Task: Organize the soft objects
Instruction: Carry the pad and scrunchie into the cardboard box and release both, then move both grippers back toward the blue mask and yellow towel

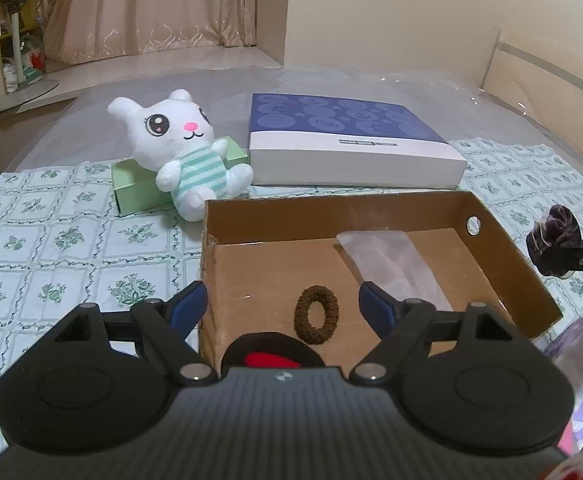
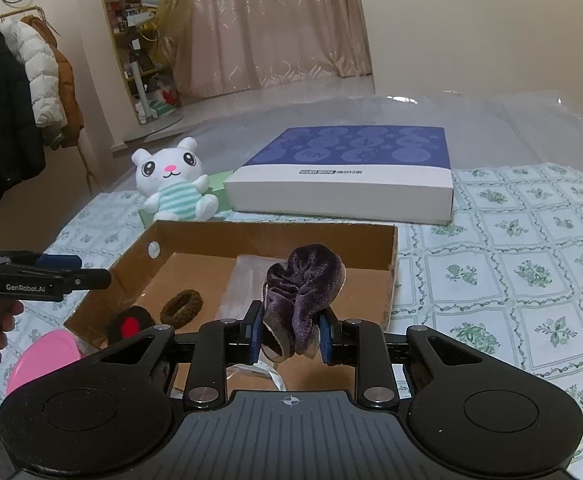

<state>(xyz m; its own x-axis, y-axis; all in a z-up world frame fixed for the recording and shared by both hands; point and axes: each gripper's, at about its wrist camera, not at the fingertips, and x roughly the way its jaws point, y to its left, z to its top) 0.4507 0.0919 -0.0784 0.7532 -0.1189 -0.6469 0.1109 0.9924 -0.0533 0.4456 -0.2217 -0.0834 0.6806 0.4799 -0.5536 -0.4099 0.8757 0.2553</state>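
Brown knitted hair tie (image 1: 316,314) already in open cardboard box (image 2: 391,272); right tongs (image 2: 289,334) clamped on purple velvet scrunchie (image 2: 303,288) above it, left tongs (image 1: 281,306) apart, white plush bunny (image 1: 183,148) outside.

black-and-red object (image 1: 269,354): near half hidden behind left gripper body | pink object (image 2: 45,356): lower part hidden by right gripper body, identity unclear | blue box label (image 2: 333,172): print too small to read | green box (image 1: 139,190): middle covered by plush rabbit (image 1: 179,144)

My left wrist cam sits low and close at the cardboard box's (image 1: 371,216) near-left corner, facing the curtain. Right cam sits over its near-right edge, same heading. Both share box (image 2: 195,236), plush rabbit (image 1: 179,140), blue box (image 2: 347,168).
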